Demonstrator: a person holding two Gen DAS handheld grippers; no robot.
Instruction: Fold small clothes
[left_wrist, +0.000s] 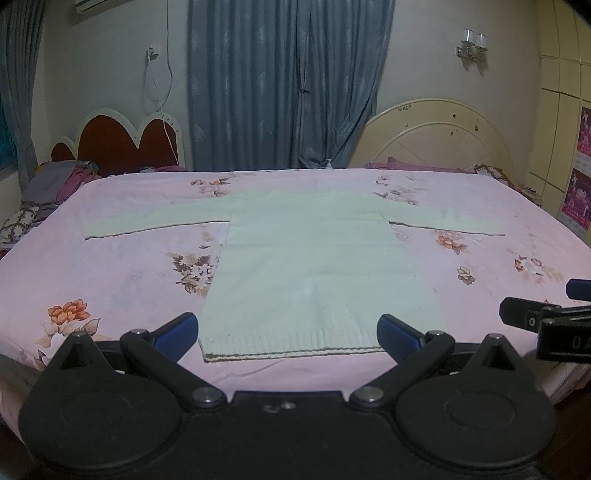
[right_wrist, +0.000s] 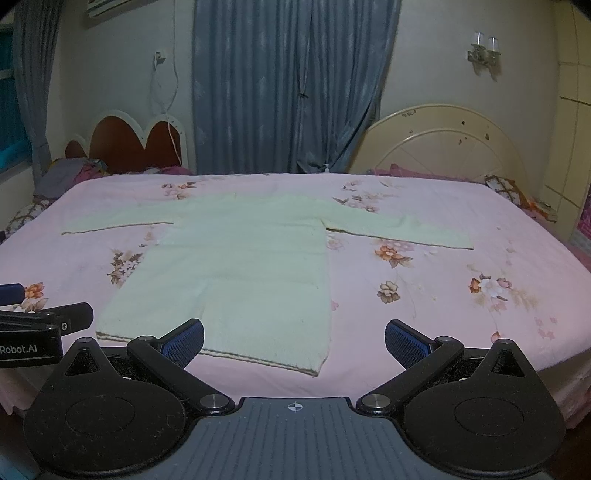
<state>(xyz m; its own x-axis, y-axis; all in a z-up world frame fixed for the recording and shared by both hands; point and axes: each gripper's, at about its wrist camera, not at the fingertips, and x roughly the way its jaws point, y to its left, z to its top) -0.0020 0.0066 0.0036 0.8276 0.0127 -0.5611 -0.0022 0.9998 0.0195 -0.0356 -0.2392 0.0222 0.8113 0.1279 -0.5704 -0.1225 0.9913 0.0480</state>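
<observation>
Pale sweater (left_wrist: 314, 266) seen spread flat on bed (left_wrist: 110, 280); neckline lost in dim light; left gripper (left_wrist: 288, 332) and right gripper (right_wrist: 293, 341) held spread wide, empty, above hem.

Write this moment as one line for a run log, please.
stage: before first fold | sweater: flat on bed, sleeves out | left tool: open, empty | right tool: open, empty

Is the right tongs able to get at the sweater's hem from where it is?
Probably yes. The right tongs are open and empty, and the sweater lies flat on the bed with its hem at the near edge just ahead of them. Nothing lies between.
</observation>
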